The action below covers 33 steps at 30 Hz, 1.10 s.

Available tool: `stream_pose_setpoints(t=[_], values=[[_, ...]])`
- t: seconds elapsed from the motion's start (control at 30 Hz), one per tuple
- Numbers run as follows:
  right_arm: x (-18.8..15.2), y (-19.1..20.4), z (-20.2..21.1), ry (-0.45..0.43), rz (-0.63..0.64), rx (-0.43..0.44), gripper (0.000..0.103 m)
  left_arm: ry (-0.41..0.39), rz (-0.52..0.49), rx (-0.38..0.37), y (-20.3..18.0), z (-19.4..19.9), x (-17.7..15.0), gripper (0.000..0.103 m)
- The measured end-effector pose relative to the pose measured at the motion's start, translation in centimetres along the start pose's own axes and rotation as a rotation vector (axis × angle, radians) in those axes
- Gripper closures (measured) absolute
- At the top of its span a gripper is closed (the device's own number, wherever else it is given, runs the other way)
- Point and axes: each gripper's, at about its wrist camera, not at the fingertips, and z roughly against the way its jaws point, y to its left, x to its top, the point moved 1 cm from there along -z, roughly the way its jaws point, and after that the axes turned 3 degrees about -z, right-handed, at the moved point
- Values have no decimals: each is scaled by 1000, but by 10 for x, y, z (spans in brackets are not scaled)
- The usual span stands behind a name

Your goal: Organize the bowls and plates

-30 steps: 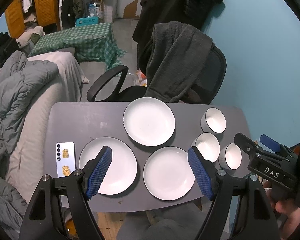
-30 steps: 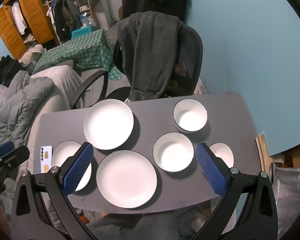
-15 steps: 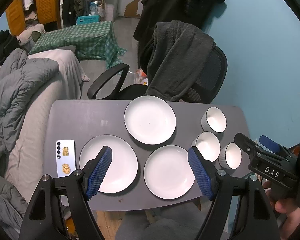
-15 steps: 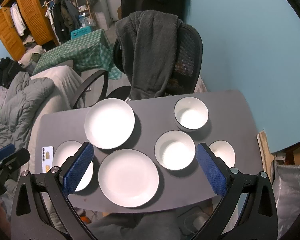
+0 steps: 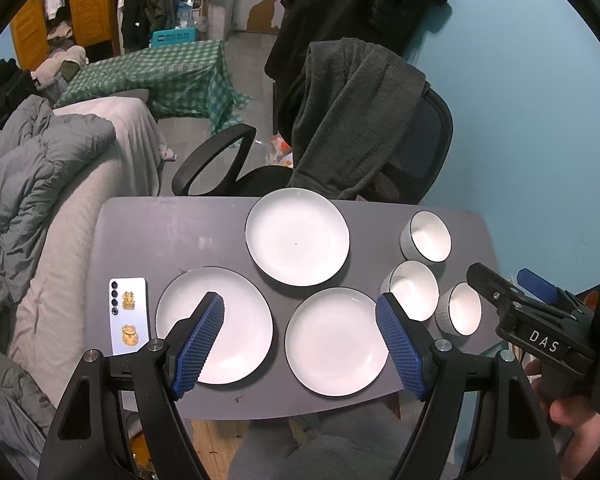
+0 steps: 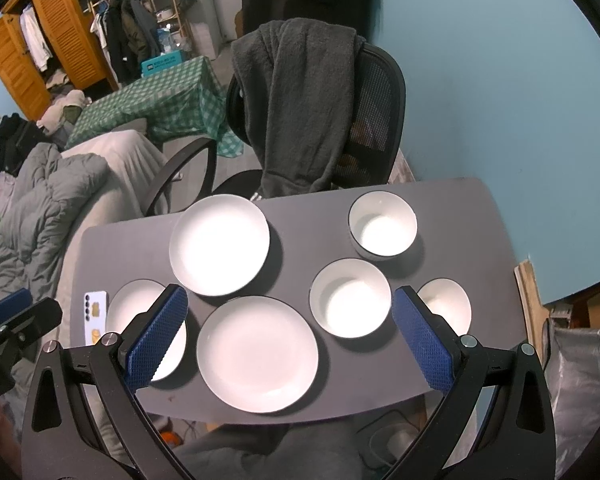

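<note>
Plates unmoved, bowls unmoved, claws spread

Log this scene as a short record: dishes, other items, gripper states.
plates: three, flat on the table, unstacked; far plate, left plate, near plate
bowls: three, upright, at the right; far bowl, middle bowl, right bowl
phone: left of the plates
left gripper: open, empty
right gripper: open, empty
</note>
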Motion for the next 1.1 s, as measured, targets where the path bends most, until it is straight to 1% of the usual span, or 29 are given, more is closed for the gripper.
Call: stream_pose_setpoints(t=[0.3, 0.8, 1.1], values=[[1, -1, -1, -2, 0, 1, 2, -1, 0, -7, 2, 0, -3, 23], [0, -12, 1, 3, -17, -7, 2, 2, -12, -27, -8, -3, 0, 23], [0, -16, -1, 10, -14, -14, 2, -5, -39, -11, -9, -9, 2, 23]])
